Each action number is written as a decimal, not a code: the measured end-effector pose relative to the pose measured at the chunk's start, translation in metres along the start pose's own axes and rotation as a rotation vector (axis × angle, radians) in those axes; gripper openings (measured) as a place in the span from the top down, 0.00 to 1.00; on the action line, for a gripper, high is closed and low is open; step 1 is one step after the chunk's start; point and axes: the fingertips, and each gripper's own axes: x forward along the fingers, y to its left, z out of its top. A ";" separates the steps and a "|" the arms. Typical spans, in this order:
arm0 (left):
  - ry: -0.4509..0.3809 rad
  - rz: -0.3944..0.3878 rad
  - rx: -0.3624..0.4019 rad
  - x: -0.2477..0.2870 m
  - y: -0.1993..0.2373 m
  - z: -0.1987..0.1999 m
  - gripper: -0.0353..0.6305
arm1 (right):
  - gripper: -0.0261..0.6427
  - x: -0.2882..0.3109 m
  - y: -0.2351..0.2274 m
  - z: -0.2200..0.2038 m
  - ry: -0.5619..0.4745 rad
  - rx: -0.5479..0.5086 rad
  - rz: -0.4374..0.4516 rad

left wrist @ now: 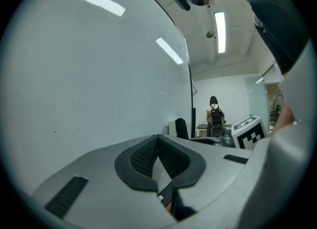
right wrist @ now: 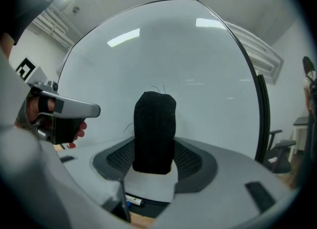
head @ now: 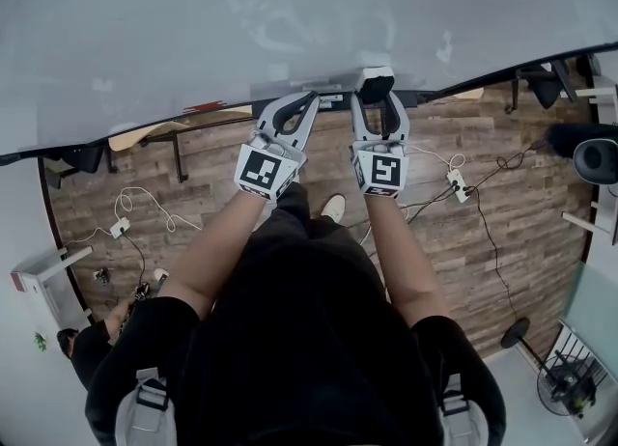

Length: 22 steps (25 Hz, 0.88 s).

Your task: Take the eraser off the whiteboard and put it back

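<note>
Right gripper view shows the right tool clamped on the eraser, its mesh pads pressing both long sides. The eraser's long axis runs in line with the jaws. Its black felt face is toward the camera and its rounded free end reaches past the tips toward the whiteboard. Its white near end is partly sunk between the pads, and whether the far end touches the board cannot be told. Below the jaws a marker shows only in part, cut off by the tool's body. In the left gripper view the left tool has its pads met at the tip with nothing between them, just beside the whiteboard. Far behind stands a person, too small to make out well.
</note>
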 end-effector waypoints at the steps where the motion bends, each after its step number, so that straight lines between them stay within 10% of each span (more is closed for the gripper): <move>1: 0.004 0.000 -0.003 0.001 0.001 -0.001 0.96 | 0.62 0.002 -0.001 -0.002 0.006 -0.002 -0.003; 22: 0.019 -0.015 -0.013 0.002 0.009 -0.006 0.96 | 0.62 0.016 -0.002 -0.011 0.074 0.003 -0.147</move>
